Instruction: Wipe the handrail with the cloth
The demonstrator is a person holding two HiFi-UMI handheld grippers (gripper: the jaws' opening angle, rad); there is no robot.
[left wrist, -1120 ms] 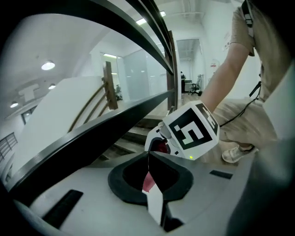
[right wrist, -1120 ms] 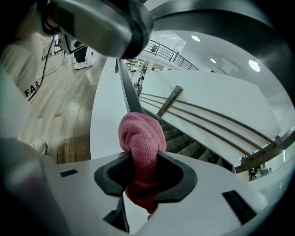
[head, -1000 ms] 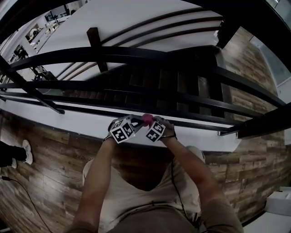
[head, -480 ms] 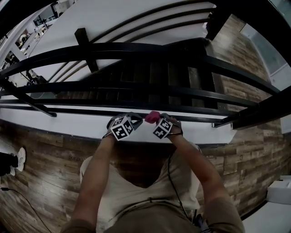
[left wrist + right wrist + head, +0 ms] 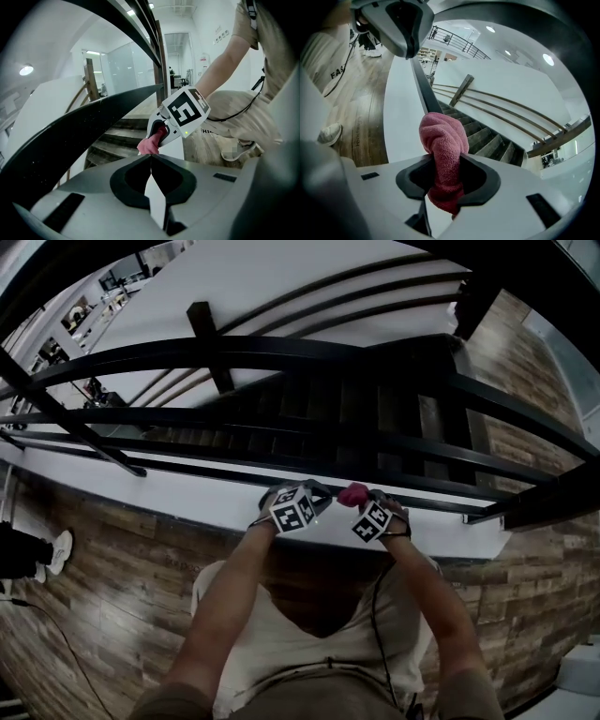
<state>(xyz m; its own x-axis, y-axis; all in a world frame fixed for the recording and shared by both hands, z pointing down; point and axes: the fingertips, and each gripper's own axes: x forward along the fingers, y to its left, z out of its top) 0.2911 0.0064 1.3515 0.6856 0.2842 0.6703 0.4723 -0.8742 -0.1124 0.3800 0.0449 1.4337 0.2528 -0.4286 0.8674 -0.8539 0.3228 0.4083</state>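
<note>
A pink cloth (image 5: 443, 154) is bunched up between the jaws of my right gripper (image 5: 443, 171), which is shut on it. In the head view the cloth (image 5: 353, 493) shows as a pink lump between the two marker cubes, at the lowest black rail (image 5: 187, 460) of the handrail. My left gripper (image 5: 151, 161) is shut with nothing in it; it points at the right gripper (image 5: 180, 115) and the cloth (image 5: 150, 144) close ahead. My left gripper (image 5: 298, 504) and right gripper (image 5: 373, 517) are held close together over the white ledge (image 5: 187, 502).
Black curved rails (image 5: 281, 352) run across above a dark staircase (image 5: 375, 409). Wood flooring (image 5: 103, 568) lies under me. A person's shoe (image 5: 58, 549) and dark trouser leg stand at the far left. A cable (image 5: 56, 643) trails on the floor.
Both grippers and the cloth have shifted to the right along the rail in the head view, still close together. The camera view has swung as well.
</note>
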